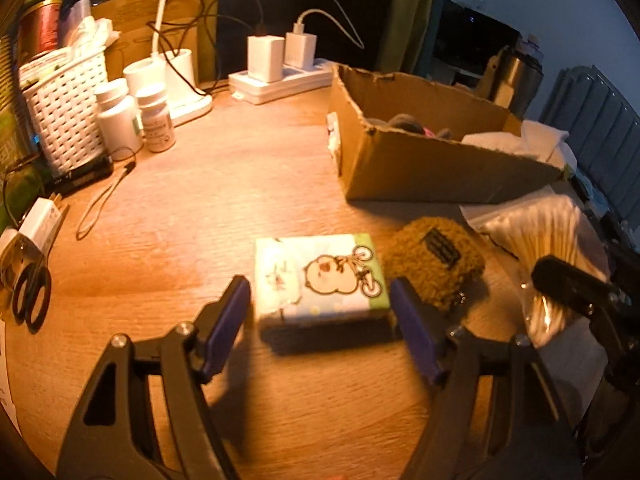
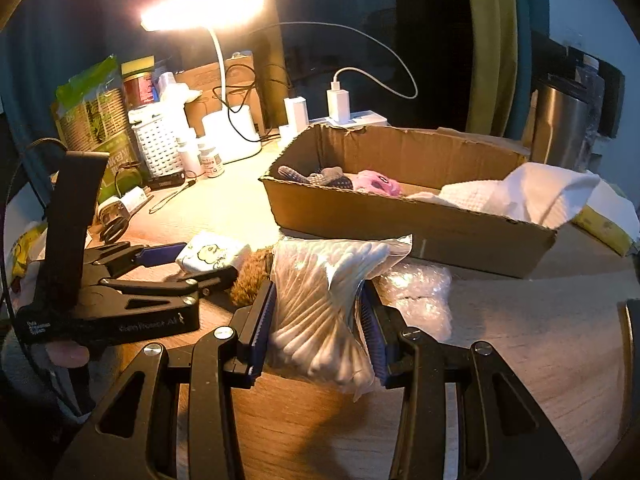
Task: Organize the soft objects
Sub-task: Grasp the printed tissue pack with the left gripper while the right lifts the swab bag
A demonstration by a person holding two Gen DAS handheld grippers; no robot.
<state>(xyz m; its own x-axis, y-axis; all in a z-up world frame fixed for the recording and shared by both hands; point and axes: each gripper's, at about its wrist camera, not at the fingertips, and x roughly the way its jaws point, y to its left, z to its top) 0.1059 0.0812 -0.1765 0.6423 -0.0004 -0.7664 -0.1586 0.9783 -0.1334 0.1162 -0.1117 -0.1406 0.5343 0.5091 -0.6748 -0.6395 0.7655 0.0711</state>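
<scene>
A tissue pack [image 1: 320, 276] printed with a cartoon on a bicycle lies flat on the wooden table [image 1: 200, 208]. My left gripper [image 1: 320, 292] stands open astride it, one blue pad on each side and a thin gap at both. A brown fuzzy pouch [image 1: 436, 264] lies just right of the pack. My right gripper [image 2: 319, 296] is shut on a clear bag of cotton swabs [image 2: 324, 312], its pads squeezing the bag's middle. The cardboard box [image 2: 400, 220] behind holds socks, a pink soft item [image 2: 378, 182] and a white cloth [image 2: 532, 196].
A white basket [image 1: 68, 116], pill bottles [image 1: 120, 116], a lamp base and a power strip [image 1: 280, 76] with chargers line the table's back. Scissors [image 1: 32, 292] and a cable lie at the left. A bubble-wrap bag [image 2: 420, 296] sits before the box.
</scene>
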